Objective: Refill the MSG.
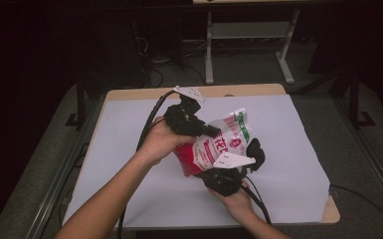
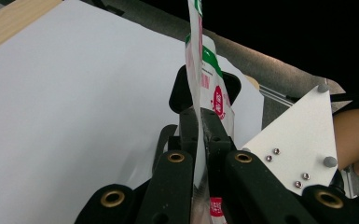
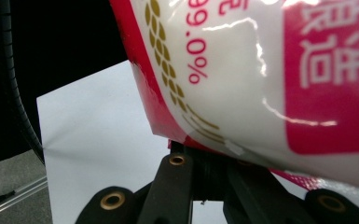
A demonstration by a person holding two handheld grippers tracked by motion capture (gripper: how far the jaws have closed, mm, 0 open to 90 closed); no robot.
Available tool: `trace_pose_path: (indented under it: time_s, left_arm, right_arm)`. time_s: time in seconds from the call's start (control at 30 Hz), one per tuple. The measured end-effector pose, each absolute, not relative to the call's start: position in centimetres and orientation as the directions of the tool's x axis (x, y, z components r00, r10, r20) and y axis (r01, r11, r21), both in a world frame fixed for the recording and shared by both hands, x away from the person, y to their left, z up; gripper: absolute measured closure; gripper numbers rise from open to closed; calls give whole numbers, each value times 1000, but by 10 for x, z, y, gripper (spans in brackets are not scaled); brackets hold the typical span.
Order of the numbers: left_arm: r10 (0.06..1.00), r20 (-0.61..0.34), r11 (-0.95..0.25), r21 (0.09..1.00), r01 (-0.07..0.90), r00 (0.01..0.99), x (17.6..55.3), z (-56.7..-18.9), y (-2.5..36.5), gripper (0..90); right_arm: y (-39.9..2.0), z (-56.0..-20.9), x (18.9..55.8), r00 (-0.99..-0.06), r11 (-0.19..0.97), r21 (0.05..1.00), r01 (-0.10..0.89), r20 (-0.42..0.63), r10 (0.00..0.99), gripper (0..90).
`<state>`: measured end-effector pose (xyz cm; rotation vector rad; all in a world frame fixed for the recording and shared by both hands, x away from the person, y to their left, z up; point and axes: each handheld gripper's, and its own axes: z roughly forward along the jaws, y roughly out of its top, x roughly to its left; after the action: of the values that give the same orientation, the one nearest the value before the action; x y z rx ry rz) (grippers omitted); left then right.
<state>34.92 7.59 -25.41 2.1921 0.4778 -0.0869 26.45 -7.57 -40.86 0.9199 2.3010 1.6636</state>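
High view: my left gripper (image 1: 214, 132) and right gripper (image 1: 218, 172) each pinch the bag (image 1: 219, 144), holding it above the table (image 1: 129, 93) for handling.

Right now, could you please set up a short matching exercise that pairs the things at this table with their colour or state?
Things:
1. bag
2. left hand-held gripper
3. sheet on the table
4. table edge

Colour or state:
A. bare light wood
B. plain white, lying flat
C. white with red and green print, held off the table
D. jaws shut on a thin edge of the bag

Pairs: 1-C, 2-D, 3-B, 4-A
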Motion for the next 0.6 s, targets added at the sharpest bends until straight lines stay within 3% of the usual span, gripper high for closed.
trace_pose_path:
  time_s: [0.6]
  left_arm:
    - [306,-228,-557,744,368,925,350,-254,72,900]
  right_arm:
    - [-75,-408,265,-796,184,905,385,224,562,900]
